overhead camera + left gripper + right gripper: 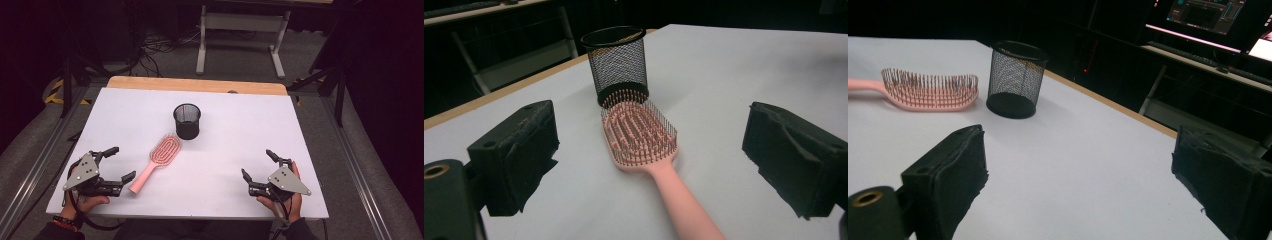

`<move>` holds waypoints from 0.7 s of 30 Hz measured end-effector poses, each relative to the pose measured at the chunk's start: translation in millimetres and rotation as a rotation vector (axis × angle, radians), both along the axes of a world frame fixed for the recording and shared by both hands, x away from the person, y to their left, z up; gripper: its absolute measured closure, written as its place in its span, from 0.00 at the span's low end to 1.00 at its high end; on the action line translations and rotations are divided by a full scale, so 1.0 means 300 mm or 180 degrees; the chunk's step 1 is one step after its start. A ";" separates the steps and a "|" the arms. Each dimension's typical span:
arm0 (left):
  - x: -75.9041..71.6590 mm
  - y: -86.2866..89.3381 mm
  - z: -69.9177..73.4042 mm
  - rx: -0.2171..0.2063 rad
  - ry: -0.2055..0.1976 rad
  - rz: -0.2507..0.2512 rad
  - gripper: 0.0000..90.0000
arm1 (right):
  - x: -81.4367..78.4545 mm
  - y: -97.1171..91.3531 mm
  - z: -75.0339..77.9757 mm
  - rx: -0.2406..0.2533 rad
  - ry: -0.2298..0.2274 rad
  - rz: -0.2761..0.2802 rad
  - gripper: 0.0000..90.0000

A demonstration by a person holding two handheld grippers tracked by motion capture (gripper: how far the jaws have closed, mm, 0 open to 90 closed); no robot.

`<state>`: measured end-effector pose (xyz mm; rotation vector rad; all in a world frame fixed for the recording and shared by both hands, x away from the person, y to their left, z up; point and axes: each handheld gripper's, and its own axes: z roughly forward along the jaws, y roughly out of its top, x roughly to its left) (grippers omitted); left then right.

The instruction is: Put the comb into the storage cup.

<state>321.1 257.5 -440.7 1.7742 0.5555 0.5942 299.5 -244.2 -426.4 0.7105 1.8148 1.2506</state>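
Pink hairbrush (156, 161) lies just beside the wide, empty left claw (120, 163).

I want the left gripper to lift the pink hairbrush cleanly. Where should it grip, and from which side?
Probably the bare handle of the pink hairbrush, from the near left: it lies flat, bristles up, handle end closest to the open left gripper, well away from the mesh cup.

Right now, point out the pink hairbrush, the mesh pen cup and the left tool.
pink hairbrush (161, 151), high view, on its bristle head.
mesh pen cup (187, 123), high view, on its side wall.
left tool (121, 163), high view, midway between its open fingertips.
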 end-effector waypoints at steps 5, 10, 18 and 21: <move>0.013 -0.005 0.000 0.0246 0.0092 0.0414 0.14 | 0.008 -0.002 -0.007 0.0003 0.0069 -0.0013 0.11; 0.027 0.005 0.001 0.0141 0.0270 0.0350 0.12 | 0.018 -0.007 -0.011 -0.0014 0.0117 -0.0028 0.10; 0.056 -0.008 0.029 0.0241 0.0575 0.0309 0.11 | 0.020 -0.002 -0.010 -0.0011 0.0139 -0.0005 0.08; 0.073 -0.023 0.036 0.0346 0.0753 0.0325 0.10 | 0.021 -0.001 -0.011 -0.0027 0.0142 -0.0010 0.08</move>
